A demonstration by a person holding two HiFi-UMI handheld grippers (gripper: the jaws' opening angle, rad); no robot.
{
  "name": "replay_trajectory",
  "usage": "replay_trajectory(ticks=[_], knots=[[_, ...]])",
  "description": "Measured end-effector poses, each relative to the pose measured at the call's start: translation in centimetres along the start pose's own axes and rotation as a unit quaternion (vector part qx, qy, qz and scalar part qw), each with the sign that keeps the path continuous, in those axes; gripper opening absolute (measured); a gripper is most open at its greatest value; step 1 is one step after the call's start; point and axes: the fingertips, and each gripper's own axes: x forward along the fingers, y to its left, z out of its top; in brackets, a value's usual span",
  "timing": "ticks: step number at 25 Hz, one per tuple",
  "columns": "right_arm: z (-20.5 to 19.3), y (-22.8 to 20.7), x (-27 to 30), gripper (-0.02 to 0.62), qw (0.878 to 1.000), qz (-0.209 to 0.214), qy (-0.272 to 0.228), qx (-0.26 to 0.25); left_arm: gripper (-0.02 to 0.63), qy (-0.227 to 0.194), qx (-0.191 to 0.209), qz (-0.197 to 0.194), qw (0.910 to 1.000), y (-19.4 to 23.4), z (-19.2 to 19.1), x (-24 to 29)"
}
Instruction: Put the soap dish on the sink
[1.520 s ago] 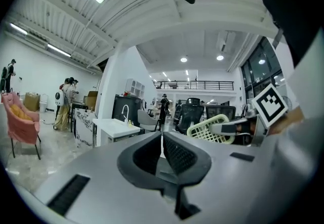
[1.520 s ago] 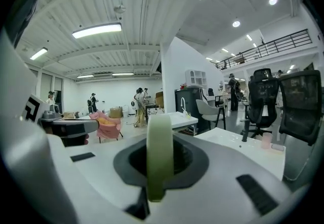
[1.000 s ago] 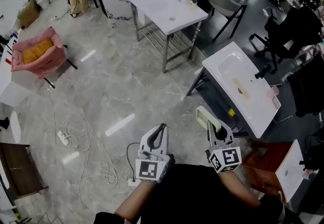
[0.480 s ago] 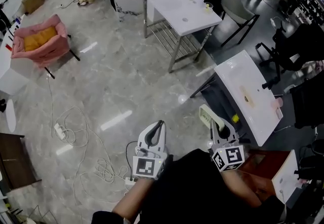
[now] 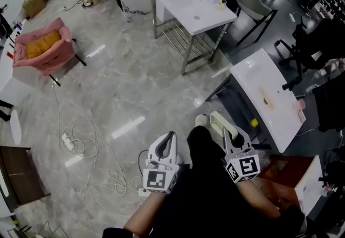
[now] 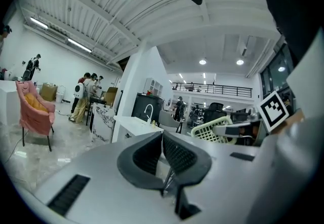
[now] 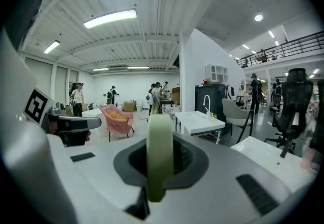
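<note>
Your right gripper (image 5: pixel 228 133) clamps the pale green soap dish (image 5: pixel 216 120) edge-on. Your left gripper (image 5: pixel 171 135) looks pinched together, empty. The sink (image 5: pixel 247 77) lies far right.

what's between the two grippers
The person's black-clad leg and pale shoe, between the left gripper and the right gripper, in the head view.
</note>
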Motion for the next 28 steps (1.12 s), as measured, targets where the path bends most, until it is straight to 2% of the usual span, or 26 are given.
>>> replay_trajectory(ticks=[4, 8, 13, 21, 24, 28], knots=[[-0.6, -3.7, 1.0, 0.014, 0.999, -0.024, 0.000, 0.027, 0.017, 0.015, 0.015, -0.007, 0.9998, -0.9, -0.1, 2.9], [0.4, -7.4, 3.1, 0.012, 0.999, -0.045, -0.008, 0.007, 0.017, 0.015, 0.029, -0.020, 0.9993, -1.5, 0.4, 7.1], [1.3, -11.8, 5.9, 0.012, 0.997, -0.066, -0.016, 0.028, 0.017, 0.036, 0.038, -0.040, 0.9978, -1.5, 1.1, 13.6], [0.0, -23.2, 9.5, 0.012, 0.991, -0.119, 0.002, 0.058, 0.017, 0.048, 0.049, -0.088, 0.9937, -4.5, 1.9, 26.4], [-0.2, -26.8, 10.5, 0.012, 0.990, -0.125, 0.007, 0.061, 0.017, 0.049, 0.050, -0.105, 0.9920, -6.1, 2.2, 30.6], [-0.5, -32.1, 12.5, 0.014, 0.986, -0.137, 0.012, 0.096, 0.017, 0.031, 0.063, -0.122, 0.9900, -8.0, 3.7, 35.9]])
